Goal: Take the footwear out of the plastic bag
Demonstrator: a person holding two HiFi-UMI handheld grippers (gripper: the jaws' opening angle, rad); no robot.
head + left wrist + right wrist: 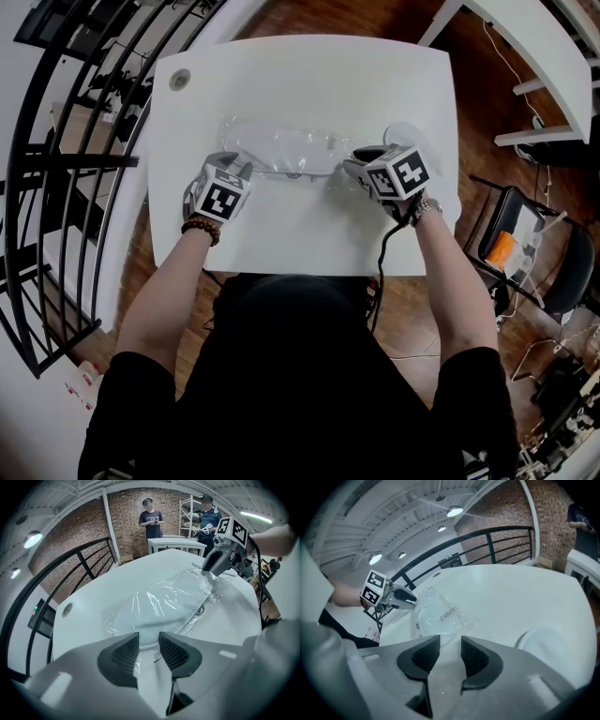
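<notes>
A clear plastic bag (281, 150) holding white footwear lies across the middle of the white table (300, 234). My left gripper (246, 169) is at the bag's left end. In the left gripper view (149, 641) its jaws are shut on that end of the bag (164, 604), which fills the gap from pad to pad. My right gripper (354, 164) is at the bag's right end. In the right gripper view (450, 644) its jaws stand open over bare table, the bag (436, 613) just beyond them. A loose white slipper (405, 136) lies past the right gripper (208, 568).
The table has a round cable hole (179, 79) at its far left corner. A black railing (56, 187) runs along the left side. A chair (525, 244) stands to the right. Two people (151, 520) stand by another white table (173, 543) farther off.
</notes>
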